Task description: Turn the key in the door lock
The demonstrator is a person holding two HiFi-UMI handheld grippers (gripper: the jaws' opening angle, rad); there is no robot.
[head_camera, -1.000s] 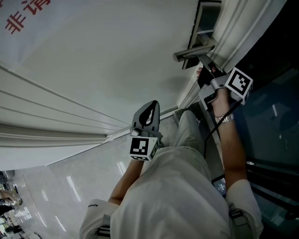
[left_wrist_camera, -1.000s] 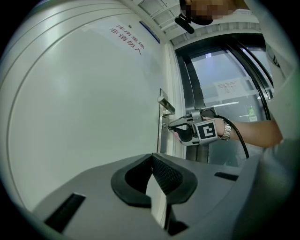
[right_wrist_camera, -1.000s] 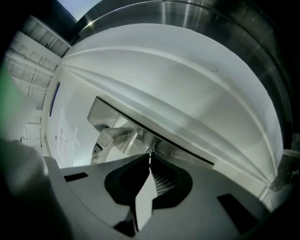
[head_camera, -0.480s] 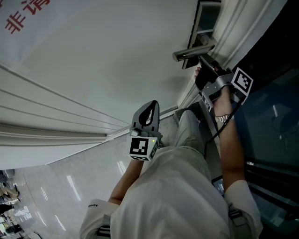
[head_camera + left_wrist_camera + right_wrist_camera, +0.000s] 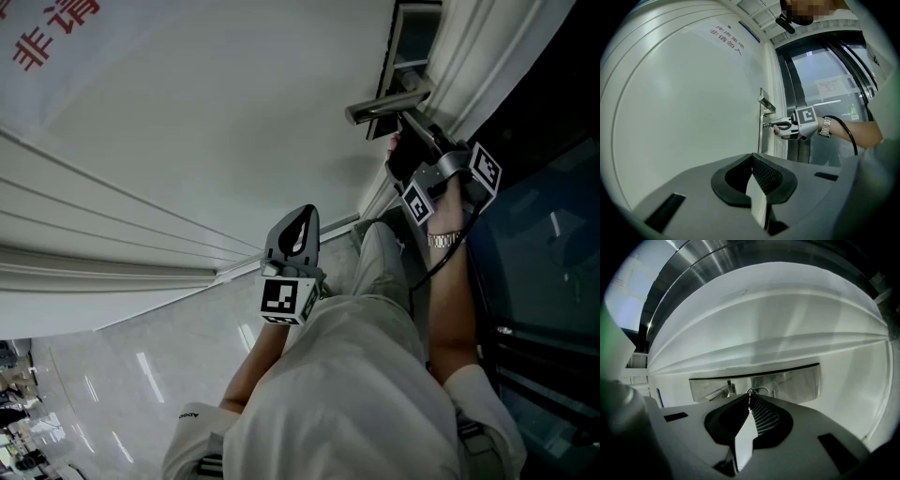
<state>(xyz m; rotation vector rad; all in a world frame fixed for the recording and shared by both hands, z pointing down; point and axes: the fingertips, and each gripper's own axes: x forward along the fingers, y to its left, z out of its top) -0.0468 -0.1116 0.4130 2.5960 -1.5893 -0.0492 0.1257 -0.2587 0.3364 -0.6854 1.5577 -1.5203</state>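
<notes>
Now the right hand-held gripper [image 5: 771, 125] pinches the key [image 5: 758, 388], which sits in the lock plate [image 5: 799, 383] just below the door handle [image 5: 384, 105]. The left hand-held gripper [image 5: 751, 158] hangs away from the door [image 5: 234, 122], jaws pressed together, empty.

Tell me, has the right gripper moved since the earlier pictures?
Yes. The right gripper, shut on the key, rolled in place below the door handle; a second marker face now shows.

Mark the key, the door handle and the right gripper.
key [image 5: 758, 391]: right gripper view, metal loop at the jaw tips.
door handle [image 5: 386, 105]: head view, middle of the lever.
right gripper [image 5: 771, 124]: left gripper view, midway between its fingertips.
</notes>
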